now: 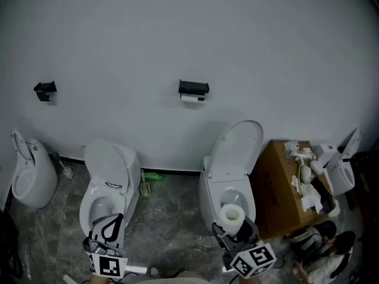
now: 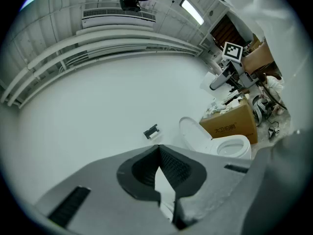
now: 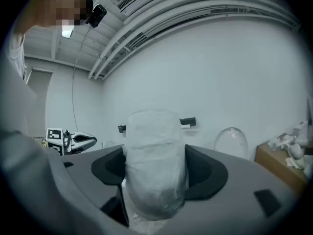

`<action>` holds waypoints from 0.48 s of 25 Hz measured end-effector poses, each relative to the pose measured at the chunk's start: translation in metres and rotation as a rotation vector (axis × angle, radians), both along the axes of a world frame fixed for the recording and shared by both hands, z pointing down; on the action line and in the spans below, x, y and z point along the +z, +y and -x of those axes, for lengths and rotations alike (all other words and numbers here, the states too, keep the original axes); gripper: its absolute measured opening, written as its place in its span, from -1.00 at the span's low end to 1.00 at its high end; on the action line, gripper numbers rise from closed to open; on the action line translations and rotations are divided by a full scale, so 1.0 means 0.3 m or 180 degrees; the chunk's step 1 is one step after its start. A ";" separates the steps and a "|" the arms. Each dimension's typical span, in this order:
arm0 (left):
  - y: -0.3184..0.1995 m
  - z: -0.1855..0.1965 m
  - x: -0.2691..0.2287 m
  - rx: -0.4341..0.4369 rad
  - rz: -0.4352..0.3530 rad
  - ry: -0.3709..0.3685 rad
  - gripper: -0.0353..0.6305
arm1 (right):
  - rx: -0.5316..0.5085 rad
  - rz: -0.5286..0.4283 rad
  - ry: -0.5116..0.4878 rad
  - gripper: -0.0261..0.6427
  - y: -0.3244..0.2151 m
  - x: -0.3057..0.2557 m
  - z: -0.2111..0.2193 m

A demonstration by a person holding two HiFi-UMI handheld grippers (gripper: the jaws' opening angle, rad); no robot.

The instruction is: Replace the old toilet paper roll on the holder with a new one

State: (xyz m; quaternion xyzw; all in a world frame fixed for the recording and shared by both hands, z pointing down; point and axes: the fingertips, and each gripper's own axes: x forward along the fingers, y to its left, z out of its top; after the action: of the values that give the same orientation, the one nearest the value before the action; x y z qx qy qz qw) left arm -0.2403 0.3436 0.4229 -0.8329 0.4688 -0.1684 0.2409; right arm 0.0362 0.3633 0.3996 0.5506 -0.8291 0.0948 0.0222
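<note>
Head view puts our two grippers nearest, low in the frame. Our left gripper (image 1: 113, 222) has its jaws pressed together with nothing between them, which the left gripper view confirms. It shows in front of the bowl of the left toilet (image 1: 109, 176).

Our right gripper (image 1: 234, 229) is clamped on the new roll (image 1: 231, 216). Its jaws stand wide around the roll's sides and the pads press into it. In the right gripper view we see the roll upright between the jaws, wrapped in thin, clear, crinkled film. It shows in front of the bowl of the right toilet (image 1: 228, 173), whose lid is raised.

Beside that toilet, to its right, sits a cardboard box (image 1: 278, 188) with white odds and ends on top. A green bottle (image 1: 153, 176) lies on the grey stone floor (image 1: 169, 229) between the two toilets, close to the wall (image 1: 189, 34).

Farthest from us, the black holder (image 1: 193, 88) is fixed to the wall above and between the two toilets, well apart from both grippers. The old roll (image 1: 190, 98) sits in it, showing as a white strip just under the black bar. A second holder (image 1: 44, 90) hangs on the same wall far to the left.
</note>
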 end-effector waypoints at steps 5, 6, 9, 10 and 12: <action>-0.001 0.004 0.003 0.0002 0.0006 0.0006 -0.88 | 0.0006 -0.0021 -0.0010 0.06 -0.001 -0.004 0.007; -0.001 0.001 0.006 0.0008 0.0018 0.0004 -0.88 | 0.0012 -0.0037 -0.0026 0.06 -0.002 -0.009 0.006; -0.001 -0.007 0.015 0.0018 0.0041 0.0008 -0.88 | 0.0029 -0.0089 -0.0086 0.06 -0.004 -0.024 0.002; 0.000 -0.011 0.016 0.0019 0.0041 0.0011 -0.88 | 0.0035 -0.0104 -0.0090 0.06 -0.004 -0.027 -0.003; 0.001 -0.022 0.016 0.0018 0.0037 0.0014 -0.88 | 0.0043 -0.0124 -0.0098 0.06 -0.004 -0.032 -0.017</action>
State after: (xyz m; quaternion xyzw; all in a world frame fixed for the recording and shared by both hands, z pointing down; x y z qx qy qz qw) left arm -0.2337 0.3440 0.4278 -0.8360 0.4660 -0.1686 0.2356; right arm 0.0412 0.3622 0.3898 0.5549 -0.8273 0.0873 -0.0019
